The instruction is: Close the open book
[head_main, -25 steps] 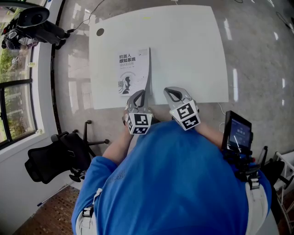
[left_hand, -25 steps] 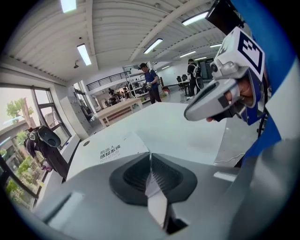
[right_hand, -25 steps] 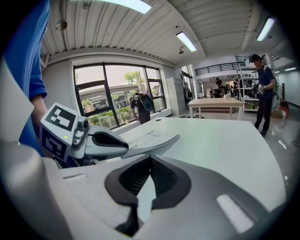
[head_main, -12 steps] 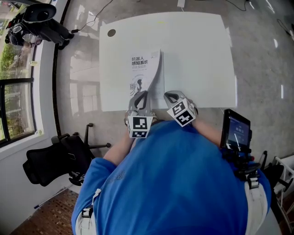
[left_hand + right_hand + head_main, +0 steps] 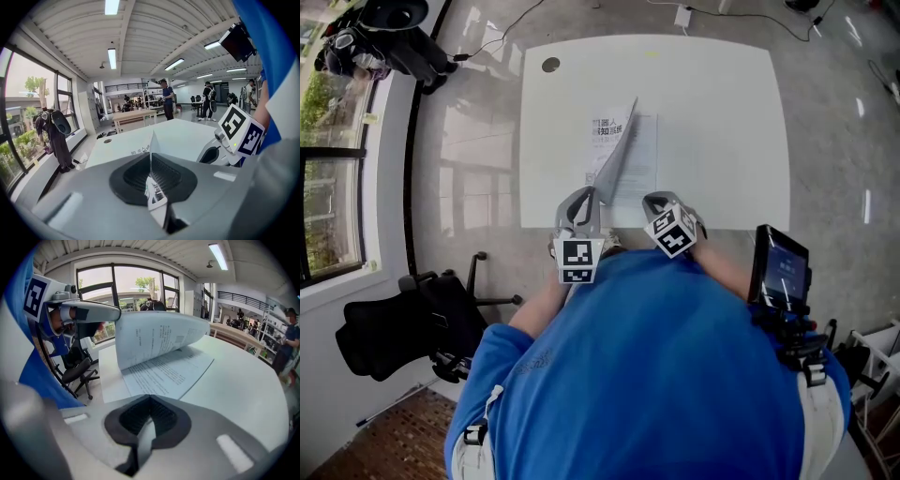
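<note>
Mid-close at the white table [image 5: 712, 103]: the left gripper [image 5: 587, 193], its jaws pinched tight on the near corner of the book's front cover [image 5: 615, 155], has swung that cover up off the tabletop, where it lay almost flat a second ago with its title facing the ceiling. The cover stands steeply on edge, leaning over the printed pages on the right. The book [image 5: 642, 155] itself sits on the near half of the table, spine running away from the person, its right-hand half flat. From the right gripper view the raised cover [image 5: 154, 336] arches over the open text pages [image 5: 164, 373], held at its corner by the left gripper [image 5: 89, 312]. The right gripper [image 5: 655, 200] has dropped towards the table's near edge just right of the book, jaws drawn together on nothing. The cover looks past halfway through its arc; the close seems to need only carrying it on over to the right and letting it down
</note>
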### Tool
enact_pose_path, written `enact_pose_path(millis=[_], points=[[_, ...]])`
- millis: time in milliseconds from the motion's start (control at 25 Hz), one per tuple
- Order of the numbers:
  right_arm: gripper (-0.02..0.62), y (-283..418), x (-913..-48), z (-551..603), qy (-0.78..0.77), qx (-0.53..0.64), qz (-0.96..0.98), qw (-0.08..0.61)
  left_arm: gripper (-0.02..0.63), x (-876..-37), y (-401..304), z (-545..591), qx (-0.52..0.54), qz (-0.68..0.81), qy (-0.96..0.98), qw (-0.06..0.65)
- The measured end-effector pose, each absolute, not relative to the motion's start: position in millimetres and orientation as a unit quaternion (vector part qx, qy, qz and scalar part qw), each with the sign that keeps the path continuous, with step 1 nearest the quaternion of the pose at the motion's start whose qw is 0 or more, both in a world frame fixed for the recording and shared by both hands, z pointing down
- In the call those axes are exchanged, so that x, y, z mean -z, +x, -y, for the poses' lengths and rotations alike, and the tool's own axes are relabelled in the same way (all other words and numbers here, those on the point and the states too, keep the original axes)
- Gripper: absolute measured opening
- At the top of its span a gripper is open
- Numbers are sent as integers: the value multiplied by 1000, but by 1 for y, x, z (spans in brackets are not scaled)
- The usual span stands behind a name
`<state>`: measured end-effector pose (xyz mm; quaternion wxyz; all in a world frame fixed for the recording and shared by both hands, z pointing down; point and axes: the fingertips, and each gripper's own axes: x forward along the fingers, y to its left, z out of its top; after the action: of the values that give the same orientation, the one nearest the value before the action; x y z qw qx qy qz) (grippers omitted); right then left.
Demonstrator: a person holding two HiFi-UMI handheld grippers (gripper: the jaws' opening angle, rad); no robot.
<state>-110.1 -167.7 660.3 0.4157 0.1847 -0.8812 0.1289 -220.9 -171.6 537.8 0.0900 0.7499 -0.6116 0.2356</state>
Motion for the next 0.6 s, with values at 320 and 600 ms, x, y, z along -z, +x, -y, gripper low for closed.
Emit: enact_pose_path(millis=[320, 600], points=[[3, -132, -671, 152, 194, -128, 868, 439, 21, -551, -285, 152, -220, 636, 732, 107], [3, -131, -669, 151, 197, -132, 860, 452, 23, -557, -325, 145, -214, 659, 710, 123]])
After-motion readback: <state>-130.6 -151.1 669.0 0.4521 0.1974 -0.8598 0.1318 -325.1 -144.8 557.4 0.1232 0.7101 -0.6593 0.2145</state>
